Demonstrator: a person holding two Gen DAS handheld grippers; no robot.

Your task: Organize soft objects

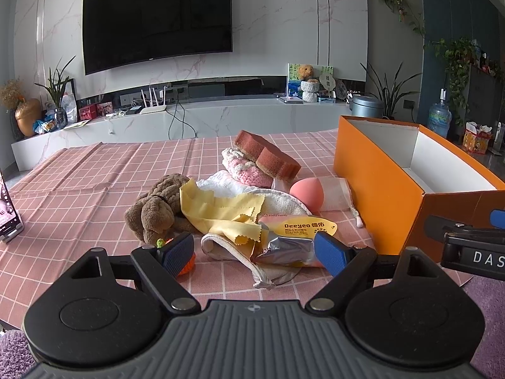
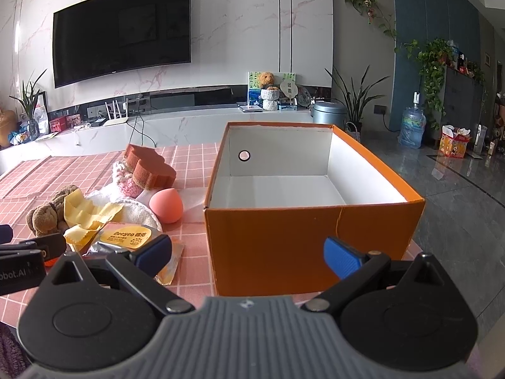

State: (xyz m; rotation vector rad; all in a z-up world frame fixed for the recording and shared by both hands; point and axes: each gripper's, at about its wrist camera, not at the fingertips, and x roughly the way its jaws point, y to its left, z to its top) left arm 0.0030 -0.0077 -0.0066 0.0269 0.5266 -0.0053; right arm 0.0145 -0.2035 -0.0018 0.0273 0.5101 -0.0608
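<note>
Left gripper spread wide, holding nothing; blue pads flank wipes packet near front of soft pile, contact possibly none, hard to judge. Right gripper likewise wide apart, unloaded, facing near wall of orange box. Brown plush, yellow cloth, pink sponge egg, rust sponge heaped on checked tablecloth just left of box.

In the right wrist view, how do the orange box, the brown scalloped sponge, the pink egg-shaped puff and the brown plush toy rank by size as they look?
1. Orange cardboard box, by far the largest.
2. Brown scalloped sponge.
3. Brown plush toy, partly covered, so its rank against the sponge is unsure.
4. Pink egg-shaped puff.
</note>
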